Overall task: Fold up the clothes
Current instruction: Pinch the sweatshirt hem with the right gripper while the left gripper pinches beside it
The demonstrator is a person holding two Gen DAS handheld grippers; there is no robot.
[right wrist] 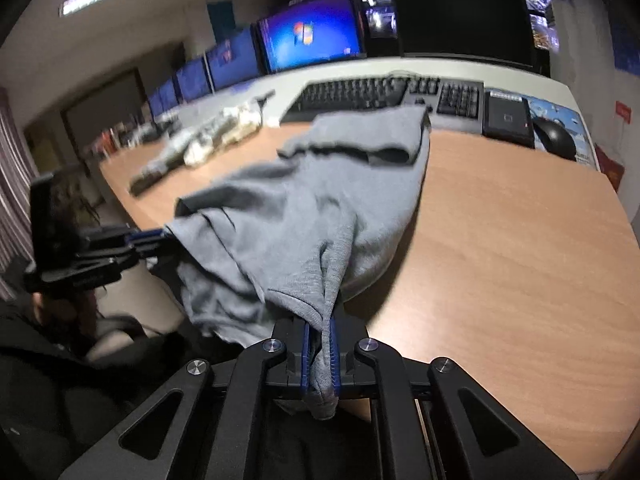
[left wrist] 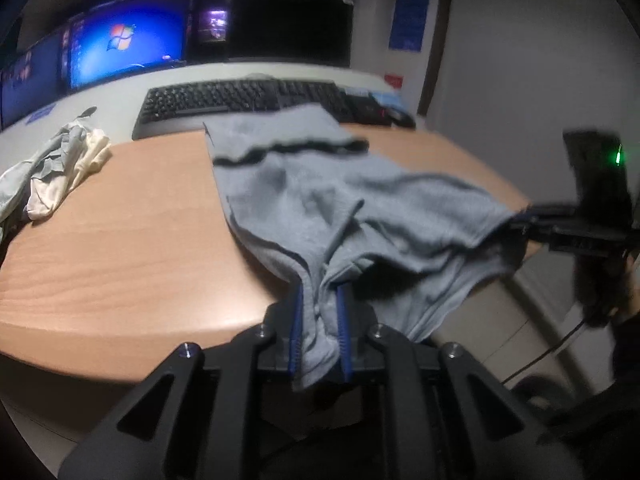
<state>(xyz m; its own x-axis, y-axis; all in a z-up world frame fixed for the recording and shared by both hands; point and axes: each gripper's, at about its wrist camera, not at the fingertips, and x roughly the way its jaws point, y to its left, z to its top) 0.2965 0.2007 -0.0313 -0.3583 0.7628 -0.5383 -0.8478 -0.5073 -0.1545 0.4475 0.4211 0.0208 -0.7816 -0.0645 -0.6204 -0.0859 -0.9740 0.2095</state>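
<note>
Wood-grain brown, the table spreads under everything I am working on, and I place the rest by it. Across its middle lies the grey garment, its far part flat on the table with a dark-edged fold near the keyboard, its near edge lifted off the table's front rim and hanging between my two grippers. At the table's far side the keyboard sits on a pale desk, with lit monitors behind it. On the table's left end, well apart from the garment, lies a crumpled heap of pale clothes. At the table's far right corner rests a black mouse. My left gripper, at the table's near edge, has its blue-edged fingers pinched tight on a bunch of the grey cloth. My right gripper, also at the near edge and further along it, is clamped just as narrowly on another bunch of the same garment.
</note>
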